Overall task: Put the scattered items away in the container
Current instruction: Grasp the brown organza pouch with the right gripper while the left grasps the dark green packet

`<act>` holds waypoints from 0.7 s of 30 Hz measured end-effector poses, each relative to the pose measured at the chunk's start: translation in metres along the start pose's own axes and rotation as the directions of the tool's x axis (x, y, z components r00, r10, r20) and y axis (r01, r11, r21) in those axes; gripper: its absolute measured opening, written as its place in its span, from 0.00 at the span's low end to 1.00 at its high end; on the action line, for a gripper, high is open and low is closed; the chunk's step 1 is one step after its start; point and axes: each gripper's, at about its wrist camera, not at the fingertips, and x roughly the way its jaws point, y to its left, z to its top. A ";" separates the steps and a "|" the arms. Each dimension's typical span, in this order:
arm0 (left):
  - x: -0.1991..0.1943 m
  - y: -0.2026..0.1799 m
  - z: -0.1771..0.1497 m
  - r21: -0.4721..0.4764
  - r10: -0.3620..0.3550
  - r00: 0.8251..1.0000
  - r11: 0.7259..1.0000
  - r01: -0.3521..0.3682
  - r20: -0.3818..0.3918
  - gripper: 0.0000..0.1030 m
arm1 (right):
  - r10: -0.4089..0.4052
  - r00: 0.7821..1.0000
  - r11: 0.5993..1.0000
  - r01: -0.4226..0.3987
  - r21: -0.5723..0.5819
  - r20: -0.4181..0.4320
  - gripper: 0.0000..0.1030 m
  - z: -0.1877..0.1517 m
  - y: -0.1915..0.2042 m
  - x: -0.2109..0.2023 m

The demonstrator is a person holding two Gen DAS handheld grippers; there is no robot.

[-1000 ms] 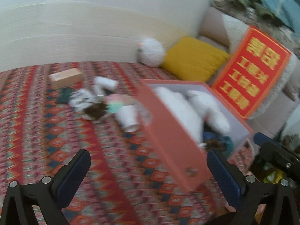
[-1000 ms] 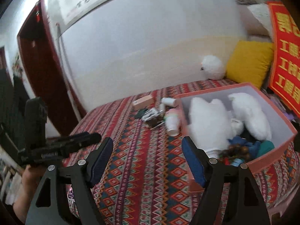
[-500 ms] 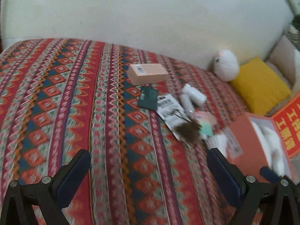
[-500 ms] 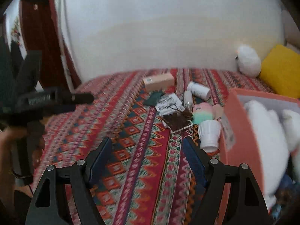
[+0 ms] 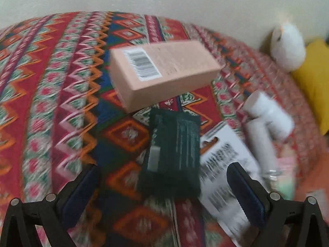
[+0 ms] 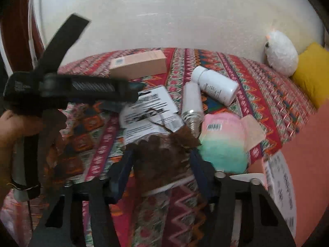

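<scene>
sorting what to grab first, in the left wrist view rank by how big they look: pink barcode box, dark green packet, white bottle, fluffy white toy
1. pink barcode box
2. dark green packet, though it lies nearest the camera, which inflates it
3 and 4. white bottle and fluffy white toy look alike; the toy lies farther back, so no ranking.

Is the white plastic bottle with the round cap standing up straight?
No, the white plastic bottle lies on its side on the patterned red blanket, its cap pointing toward the wall.

Bare bedspread (image 5: 51, 103) lies open left of the box (image 5: 164, 72) and dark packet (image 5: 174, 154). To the right, leaflet (image 6: 148, 107), tube (image 6: 192, 105), bottle (image 6: 216, 86) and pastel pack (image 6: 222, 144) crowd together, touching; the container's wall (image 6: 304, 154) closes that side.
</scene>
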 end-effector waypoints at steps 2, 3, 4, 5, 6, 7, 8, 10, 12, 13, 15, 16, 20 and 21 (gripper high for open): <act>0.004 -0.009 0.001 0.059 0.029 0.999 0.998 -0.031 0.041 0.96 | 0.005 1.000 1.000 -0.005 -0.031 -0.002 0.23 0.001 0.002 0.004; 0.005 -0.012 0.000 0.074 0.029 0.998 0.997 -0.034 0.062 0.92 | 0.016 1.000 1.000 -0.016 -0.021 -0.001 0.21 0.001 0.001 0.001; 0.002 -0.013 -0.001 0.079 0.029 0.996 0.996 -0.035 0.079 0.75 | 0.028 1.000 1.000 -0.028 -0.010 0.001 0.21 0.000 -0.001 -0.001; -0.002 -0.013 -0.002 0.081 0.029 0.995 0.996 -0.036 0.094 0.51 | 0.033 0.999 0.999 -0.033 -0.004 0.004 0.21 -0.001 -0.002 -0.006; -0.008 -0.012 -0.008 0.083 0.029 0.994 0.996 -0.037 0.105 0.47 | 0.037 0.999 0.999 -0.037 0.002 0.006 0.21 -0.003 -0.003 -0.011; -0.013 -0.010 -0.012 0.079 0.033 0.994 0.996 -0.041 0.108 0.46 | 0.044 0.999 0.999 -0.044 0.003 0.014 0.20 -0.006 -0.003 -0.020; -0.019 -0.007 -0.019 0.076 0.033 0.994 0.996 -0.041 0.104 0.46 | 0.051 0.998 0.999 -0.051 0.005 0.022 0.20 -0.008 -0.002 -0.029; -0.034 -0.002 -0.032 0.070 0.031 0.995 0.997 -0.038 0.094 0.46 | 0.072 0.997 0.997 -0.072 0.011 0.036 0.20 -0.016 0.001 -0.049; -0.054 0.002 -0.045 0.063 0.018 0.996 0.998 -0.024 0.092 0.46 | 0.101 0.994 0.995 -0.102 0.020 0.037 0.19 -0.026 0.006 -0.066; -0.071 0.006 -0.054 0.056 0.004 0.995 0.998 -0.010 0.097 0.46 | 0.114 0.993 0.993 -0.115 0.021 0.041 0.18 -0.033 0.010 -0.078; -0.098 0.011 -0.068 0.056 -0.012 0.994 0.998 0.006 0.110 0.46 | 0.136 0.989 0.990 -0.137 0.020 0.050 0.18 -0.047 0.019 -0.103; -0.116 0.013 -0.074 0.059 -0.019 0.993 0.998 0.012 0.117 0.46 | 0.145 0.988 0.989 -0.146 0.018 0.056 0.17 -0.054 0.024 -0.115; -0.189 0.023 -0.103 0.076 -0.044 0.989 0.997 0.034 0.144 0.46 | 0.192 0.978 0.981 -0.193 0.004 0.080 0.17 -0.081 0.045 -0.166; -0.209 0.025 -0.112 0.078 -0.047 0.987 0.996 0.035 0.155 0.46 | 0.200 0.976 0.980 -0.200 -0.002 0.089 0.17 -0.088 0.050 -0.178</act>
